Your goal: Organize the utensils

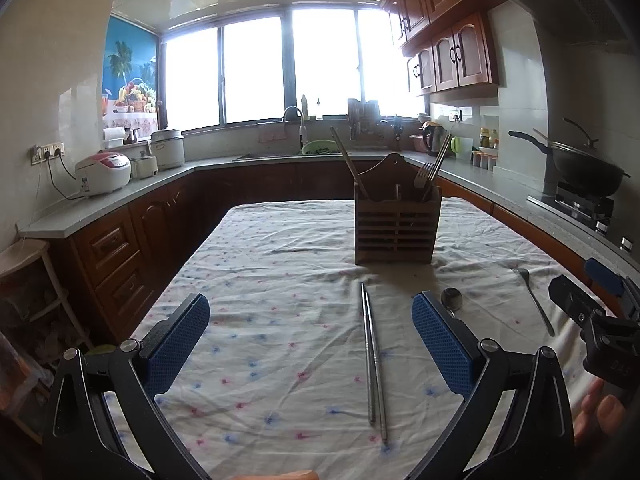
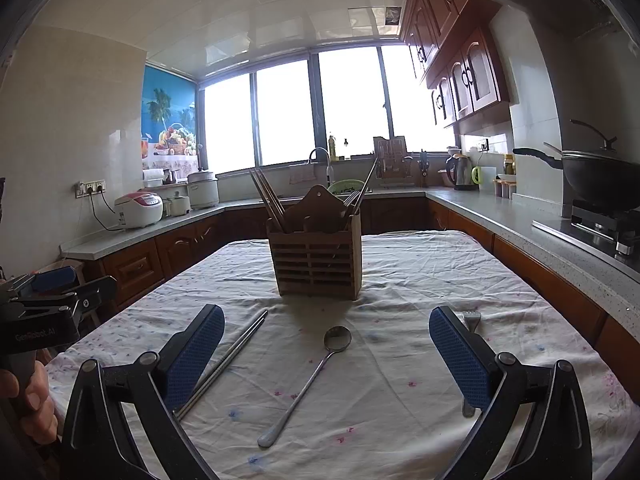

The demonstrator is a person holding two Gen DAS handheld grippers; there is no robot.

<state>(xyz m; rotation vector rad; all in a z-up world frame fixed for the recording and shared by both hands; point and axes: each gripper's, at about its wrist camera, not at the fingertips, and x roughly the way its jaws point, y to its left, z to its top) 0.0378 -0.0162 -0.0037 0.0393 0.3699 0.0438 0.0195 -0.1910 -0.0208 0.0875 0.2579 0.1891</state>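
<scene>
A floral-clothed desk [image 1: 280, 280] fills the kitchen. The wooden utensil holder [image 1: 397, 227] stands at twelve o'clock. Left gripper [image 1: 310, 340] fingers spread wide, empty, around the metal chopsticks [image 1: 374, 364]. Right gripper [image 2: 326, 354] likewise gapes around the spoon [image 2: 316, 376]; a fork [image 2: 472, 320], partly hidden, lies at two o'clock.

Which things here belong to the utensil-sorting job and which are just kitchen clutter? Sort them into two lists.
Job:
wooden utensil holder, already holding chopsticks and a fork
metal chopsticks, loose on the cloth
spoon, loose
fork, loose

Clutter:
rice cooker
kettle
wok on the stove
green colander by the sink
</scene>
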